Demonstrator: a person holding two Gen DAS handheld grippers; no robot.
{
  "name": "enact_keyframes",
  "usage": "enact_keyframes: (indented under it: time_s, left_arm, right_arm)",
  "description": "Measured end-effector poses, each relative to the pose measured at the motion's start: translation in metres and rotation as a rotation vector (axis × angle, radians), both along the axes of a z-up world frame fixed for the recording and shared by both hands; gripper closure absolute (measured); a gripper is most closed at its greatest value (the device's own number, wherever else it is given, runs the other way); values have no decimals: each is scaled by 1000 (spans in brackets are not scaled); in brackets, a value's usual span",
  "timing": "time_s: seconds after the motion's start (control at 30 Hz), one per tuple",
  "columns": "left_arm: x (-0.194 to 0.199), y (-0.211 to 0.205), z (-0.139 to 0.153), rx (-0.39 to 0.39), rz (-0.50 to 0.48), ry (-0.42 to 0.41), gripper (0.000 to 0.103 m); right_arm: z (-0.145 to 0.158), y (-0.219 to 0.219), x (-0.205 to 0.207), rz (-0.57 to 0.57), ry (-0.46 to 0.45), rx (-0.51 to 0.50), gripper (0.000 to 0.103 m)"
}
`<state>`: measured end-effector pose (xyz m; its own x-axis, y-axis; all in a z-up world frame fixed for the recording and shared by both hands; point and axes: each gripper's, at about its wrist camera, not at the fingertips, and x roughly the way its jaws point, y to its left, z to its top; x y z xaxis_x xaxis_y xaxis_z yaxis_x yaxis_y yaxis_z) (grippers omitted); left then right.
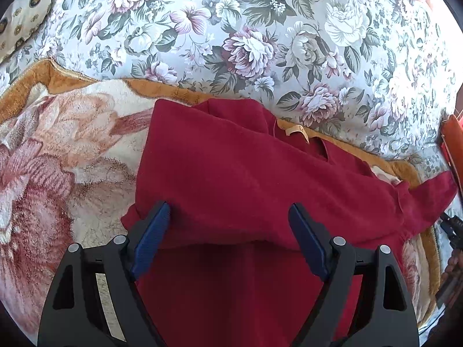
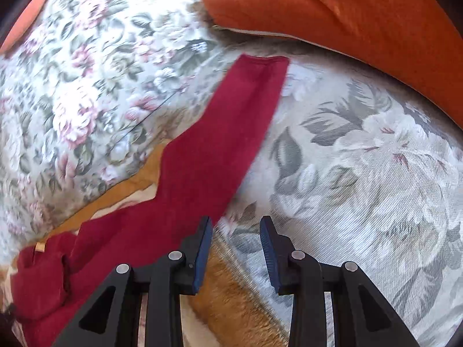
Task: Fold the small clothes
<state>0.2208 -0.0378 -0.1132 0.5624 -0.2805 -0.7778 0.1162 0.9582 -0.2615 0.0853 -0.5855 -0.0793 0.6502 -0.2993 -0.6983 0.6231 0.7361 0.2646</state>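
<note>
Dark red matt knit-cloth garment; plush, fuzzy cream-and-tan floral blanket; smooth woven floral bedsheet; coarse-weave orange cloth cushion; matt black plastic gripper fingers, ribbed blue pads.

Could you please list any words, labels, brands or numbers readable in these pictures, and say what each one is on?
No text can be read.
The tag at the neck of the red top: too small and blurred to tell if it bears print.
The floral sheet, blanket and orange cushion show patterns or plain cloth only, no lettering.
</note>
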Motion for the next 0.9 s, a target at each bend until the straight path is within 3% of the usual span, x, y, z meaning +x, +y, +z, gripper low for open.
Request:
enact_keyframes:
  time_s: [0.13, 0.17, 0.2, 0.27, 0.43, 0.57, 0.67, 0.73, 0.77, 0.83, 0.9]
  left_arm:
    - [3, 5, -2, -6, 20, 8, 19]
    - [3, 7, -2, -10, 22, 10, 19]
    - [3, 8, -2, -14, 25, 11, 19]
    - [3, 11, -1, -22, 31, 7, 19]
    - [3, 18, 5, -58, 41, -17, 19]
    - [5, 26, 8, -112, 49, -17, 19]
    - [7, 35, 9, -172, 53, -10, 19]
    - [10, 41, 9, -211, 59, 5, 19]
    - [11, 44, 9, -225, 63, 10, 19]
    - [12, 48, 9, -235, 72, 17, 19]
    - [13, 53, 8, -249, 85, 20, 19]
  right_arm:
    - [3, -15, 15, -23, -88, 33, 71]
    - [5, -18, 21, -27, -104, 34, 74]
    - [7, -21, 29, -37, -78, 22, 92]
    - [12, -13, 41, -5, -47, 5, 97]
    - [65, 88, 54, 302, -109, -144, 97]
    - [79, 199, 73, 595, -170, -135, 97]
    - [55, 288, 95, 779, -136, -165, 97]
    - [13, 350, 114, 937, 21, -200, 91]
    - [-10, 370, 119, 1004, 106, -159, 81]
    - [-32, 380, 116, 1054, 137, -59, 78]
    - [-31, 374, 108, 1023, 100, -56, 76]
